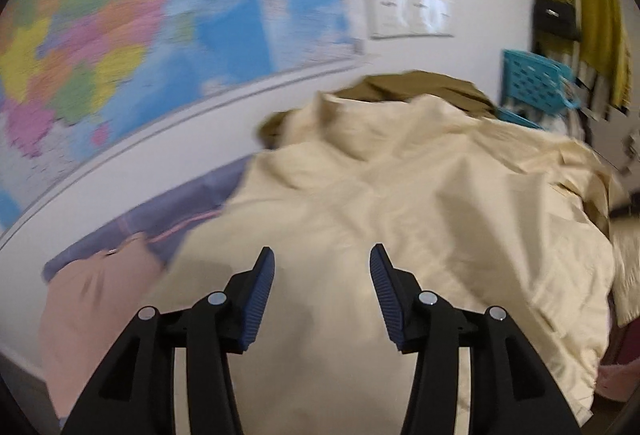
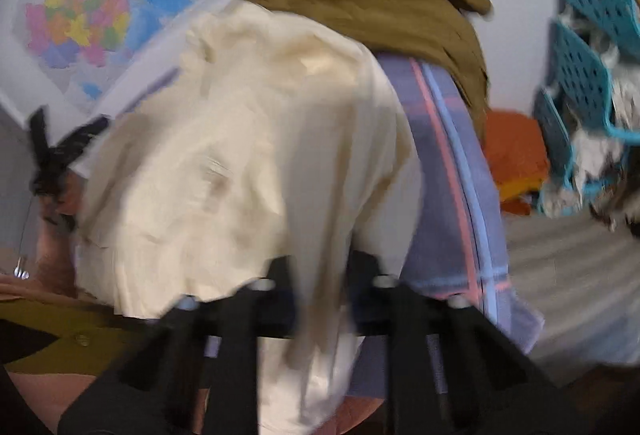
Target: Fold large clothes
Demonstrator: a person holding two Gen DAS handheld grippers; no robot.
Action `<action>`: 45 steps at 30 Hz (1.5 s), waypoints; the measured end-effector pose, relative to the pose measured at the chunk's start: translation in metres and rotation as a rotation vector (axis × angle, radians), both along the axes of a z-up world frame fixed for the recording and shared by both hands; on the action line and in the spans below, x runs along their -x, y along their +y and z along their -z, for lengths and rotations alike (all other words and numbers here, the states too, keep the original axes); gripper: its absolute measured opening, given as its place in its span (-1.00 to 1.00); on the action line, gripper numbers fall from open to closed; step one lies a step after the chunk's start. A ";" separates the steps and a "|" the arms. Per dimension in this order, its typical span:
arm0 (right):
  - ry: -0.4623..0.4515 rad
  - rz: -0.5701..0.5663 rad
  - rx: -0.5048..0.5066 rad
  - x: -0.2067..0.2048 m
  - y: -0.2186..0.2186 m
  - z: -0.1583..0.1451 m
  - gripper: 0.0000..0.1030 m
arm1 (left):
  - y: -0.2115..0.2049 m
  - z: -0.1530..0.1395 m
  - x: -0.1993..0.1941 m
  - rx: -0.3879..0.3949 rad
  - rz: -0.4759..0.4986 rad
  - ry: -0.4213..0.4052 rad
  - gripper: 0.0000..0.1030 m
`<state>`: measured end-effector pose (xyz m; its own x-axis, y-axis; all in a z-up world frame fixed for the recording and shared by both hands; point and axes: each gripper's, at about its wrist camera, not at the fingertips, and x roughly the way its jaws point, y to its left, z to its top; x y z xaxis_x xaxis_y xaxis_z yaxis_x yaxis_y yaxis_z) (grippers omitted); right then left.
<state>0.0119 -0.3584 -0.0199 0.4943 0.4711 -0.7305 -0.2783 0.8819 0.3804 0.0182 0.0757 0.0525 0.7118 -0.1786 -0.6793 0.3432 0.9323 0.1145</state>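
The left claw [image 1: 322, 267] hangs released above the cream garment [image 1: 400, 215], while the right claw [image 2: 320, 299] grips its fold.

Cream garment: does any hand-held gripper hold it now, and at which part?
The right hand-held gripper pinches a hanging fold of the cream garment; which part is unclear. The left hand-held gripper is open, empty.

blur: wall map [image 1: 100, 35] | hidden: right gripper [image 2: 320, 299] fingers [image 2: 280, 275] by cream garment [image 2: 240, 155]
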 end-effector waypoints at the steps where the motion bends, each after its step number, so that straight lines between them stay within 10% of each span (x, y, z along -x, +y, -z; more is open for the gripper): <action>1: -0.047 -0.019 -0.003 0.003 0.002 -0.025 -0.78 | -0.010 0.002 0.001 -0.001 0.022 0.007 -0.08; 8: -0.203 -0.257 -0.027 0.009 0.071 -0.145 -0.71 | -0.018 -0.007 0.011 0.078 0.131 0.008 -0.08; 19: 0.019 -0.488 -0.036 -0.070 0.237 -0.077 -0.11 | 0.013 -0.015 0.047 0.241 0.230 0.066 0.02; 30: -0.139 -0.044 0.077 -0.109 0.119 -0.059 0.50 | -0.021 0.049 0.058 0.151 0.363 0.301 0.35; 32: -0.090 -0.014 0.051 -0.118 0.102 -0.038 0.54 | -0.021 0.057 0.052 0.102 0.343 0.320 -0.31; 36: -0.031 0.006 -0.058 -0.132 0.076 -0.007 0.55 | -0.001 0.055 0.031 -0.073 0.180 0.215 -0.66; 40: -0.023 -0.020 -0.089 -0.138 0.074 0.004 0.71 | 0.038 0.045 -0.003 -0.076 0.064 0.240 -0.63; 42: -0.026 -0.043 -0.076 -0.145 0.080 0.012 0.62 | 0.046 0.047 -0.012 -0.076 0.057 0.240 -0.40; 45: 0.002 -0.052 -0.059 -0.155 0.091 0.023 -0.53 | 0.043 0.051 -0.006 -0.138 0.063 0.180 -0.23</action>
